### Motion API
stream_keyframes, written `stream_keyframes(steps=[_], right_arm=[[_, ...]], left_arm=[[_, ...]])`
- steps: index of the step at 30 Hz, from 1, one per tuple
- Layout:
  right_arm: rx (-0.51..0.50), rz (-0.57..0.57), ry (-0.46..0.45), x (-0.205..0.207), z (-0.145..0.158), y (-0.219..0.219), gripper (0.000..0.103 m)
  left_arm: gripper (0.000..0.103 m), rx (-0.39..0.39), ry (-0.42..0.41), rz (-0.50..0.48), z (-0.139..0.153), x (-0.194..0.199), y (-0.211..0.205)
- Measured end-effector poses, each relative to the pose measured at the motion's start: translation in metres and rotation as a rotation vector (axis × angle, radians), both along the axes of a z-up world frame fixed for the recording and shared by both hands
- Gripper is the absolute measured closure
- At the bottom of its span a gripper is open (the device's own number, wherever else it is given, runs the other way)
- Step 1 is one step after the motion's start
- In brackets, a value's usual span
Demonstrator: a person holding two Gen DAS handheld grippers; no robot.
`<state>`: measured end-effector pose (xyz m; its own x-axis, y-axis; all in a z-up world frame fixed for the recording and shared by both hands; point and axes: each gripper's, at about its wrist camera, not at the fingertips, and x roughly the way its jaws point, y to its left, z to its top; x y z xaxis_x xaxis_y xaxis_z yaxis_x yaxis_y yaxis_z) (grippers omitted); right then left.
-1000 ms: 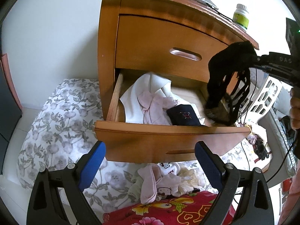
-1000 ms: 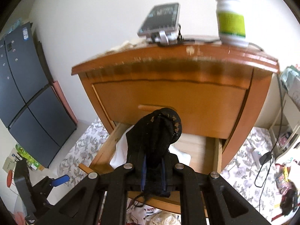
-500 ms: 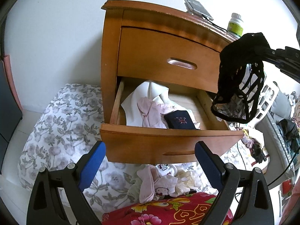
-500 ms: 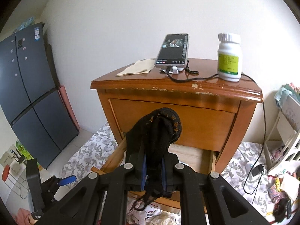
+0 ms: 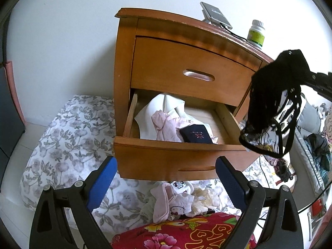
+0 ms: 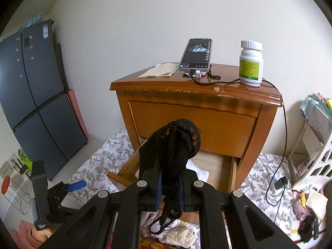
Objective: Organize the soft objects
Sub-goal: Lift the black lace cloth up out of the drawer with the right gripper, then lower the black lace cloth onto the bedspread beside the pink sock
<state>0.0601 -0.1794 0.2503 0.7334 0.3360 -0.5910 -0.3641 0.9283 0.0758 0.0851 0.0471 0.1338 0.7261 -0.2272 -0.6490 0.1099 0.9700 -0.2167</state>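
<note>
1. Left wrist view: the left tongs [image 5: 166, 178] stand apart and hold nothing, before the open lower drawer [image 5: 176, 155] of the curved orange-brown wooden nightstand [image 5: 166, 58]. The drawer's right half is bare. The black lace undergarment [image 5: 271, 108] hangs with its long axis vertical, beside the drawer's right front corner.
2. Right wrist view: the right tongs [image 6: 169, 188] are clamped on the undergarment; it bunches upward. The white green-labelled bottle's [image 6: 250, 63] print is unreadable.

hidden: right tool [image 6: 169, 188] pads behind black garment [image 6: 172, 145] | bottle [image 6: 250, 63] label: illegible
</note>
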Motion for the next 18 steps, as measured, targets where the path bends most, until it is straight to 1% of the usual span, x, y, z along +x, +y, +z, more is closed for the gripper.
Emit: stream_keyframes(steps=[8,18], right_arm=[[-0.026,-0.001,0.011,-0.015,-0.004,-0.004,0.09],[-0.1,-0.009,0.06,-0.027,-0.025,-0.012,0.09]], left_arm=[[0.007,0.0,-0.009,0.001,0.004,-0.005,-0.001],[0.007,0.004,-0.007,0.006,0.005,-0.007,-0.001]])
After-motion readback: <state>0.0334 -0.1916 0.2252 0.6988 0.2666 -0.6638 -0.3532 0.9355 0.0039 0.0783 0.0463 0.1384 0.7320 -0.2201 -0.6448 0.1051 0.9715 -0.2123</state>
